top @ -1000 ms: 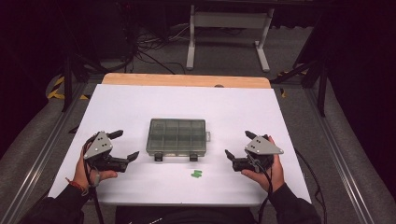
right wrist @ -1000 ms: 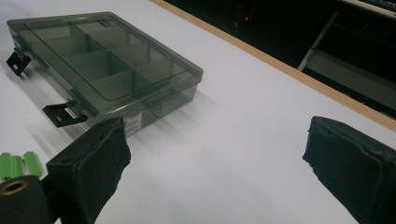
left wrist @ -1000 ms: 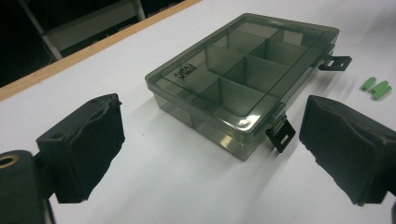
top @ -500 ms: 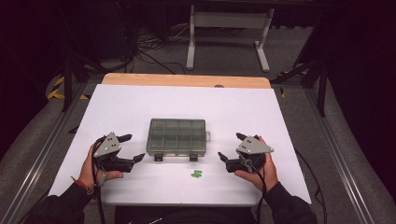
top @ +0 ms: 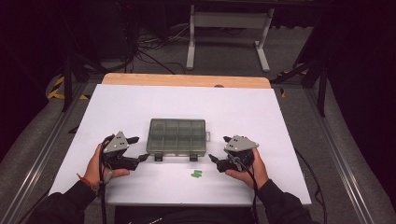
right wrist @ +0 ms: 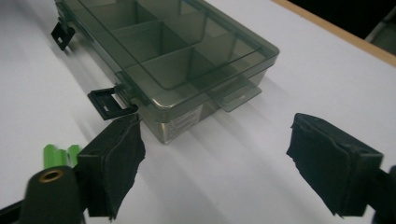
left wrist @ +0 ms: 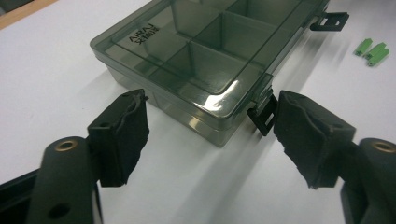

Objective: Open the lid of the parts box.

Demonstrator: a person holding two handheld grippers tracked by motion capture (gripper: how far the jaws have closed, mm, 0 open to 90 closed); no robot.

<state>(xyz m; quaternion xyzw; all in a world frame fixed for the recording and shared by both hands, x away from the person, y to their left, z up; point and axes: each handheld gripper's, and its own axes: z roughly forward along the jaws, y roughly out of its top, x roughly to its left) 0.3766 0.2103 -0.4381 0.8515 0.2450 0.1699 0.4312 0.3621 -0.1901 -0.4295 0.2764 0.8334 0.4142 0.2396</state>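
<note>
Over the last second both hands have drawn inward across the white worktop (top: 140,107) toward the smoky-grey translucent plastic compartment box (top: 177,136), one to each short end, and both sets of jaws have just been closing from their widest stance. Neither has anything between its fingers: the left gripper (top: 138,151) stands partly open just off the box's near left corner, and the right gripper (top: 218,149) stands partly open just off its near right corner. In the left gripper view one finger (left wrist: 306,135) sits just beside the black latch (left wrist: 261,116) on the front edge; whether they touch cannot be told. This reads as an approach to the two front latches, or to bracing the box, with no grip yet made.

The box lies flat near the middle of the worktop, between the two grippers, its clear lid down over rows of empty-looking dividers. Two black latches hang along its near edge, and a clear tab juts from the right end (right wrist: 233,95). A few small bright green plastic pieces (top: 197,174) lie on the worktop just in front of the box, apart from it.
</note>
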